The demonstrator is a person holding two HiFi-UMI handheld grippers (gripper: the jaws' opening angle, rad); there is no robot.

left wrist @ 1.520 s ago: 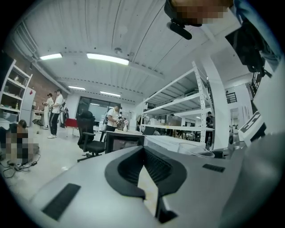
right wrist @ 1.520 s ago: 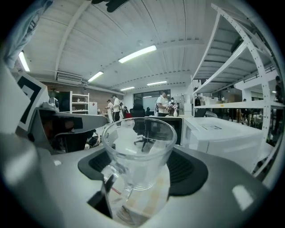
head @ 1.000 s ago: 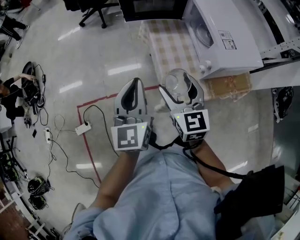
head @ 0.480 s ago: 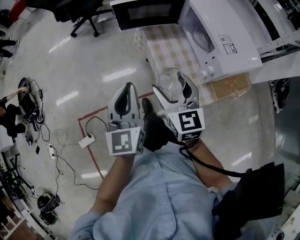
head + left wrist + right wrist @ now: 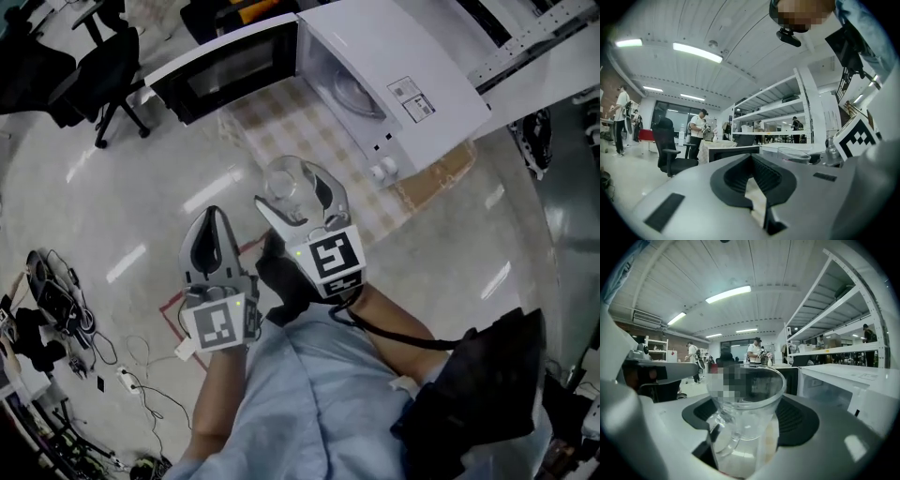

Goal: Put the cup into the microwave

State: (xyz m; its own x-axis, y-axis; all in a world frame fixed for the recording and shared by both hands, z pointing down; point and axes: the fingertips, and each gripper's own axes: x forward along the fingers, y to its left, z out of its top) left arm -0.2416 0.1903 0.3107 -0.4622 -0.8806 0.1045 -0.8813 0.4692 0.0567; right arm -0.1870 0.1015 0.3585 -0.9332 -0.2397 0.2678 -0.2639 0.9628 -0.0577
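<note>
Right gripper [image 5: 298, 193] – jaws stand wide apart and are closed on the cup [image 5: 284, 183], a clear glass cup with a handle. In the right gripper view the cup sits upright between the two dark ribbed pads [image 5: 799, 420], one pad against each side of its wall. The rim rises above the pads. The handle lies low on the cup, toward the camera and nearer the left-hand pad. The cup looks empty.

Position of the cup: held in the air in front of the person, over the near edge of the checked cloth [image 5: 291, 127]. It is short of the microwave [image 5: 403, 70] and not touching it. The microwave stands on the cloth, and its door [image 5: 225, 66] is swung fully open to the left. The cavity faces the cup, with the turntable [image 5: 354, 91] visible inside.

Left gripper [image 5: 212, 223] – jaws brought together, nothing between them; in the left gripper view the two pads meet at the tip, and only a thin light slit shows lower down. It is held just beside the right gripper, apart from the cup, over the bare floor [image 5: 112, 216]
</note>
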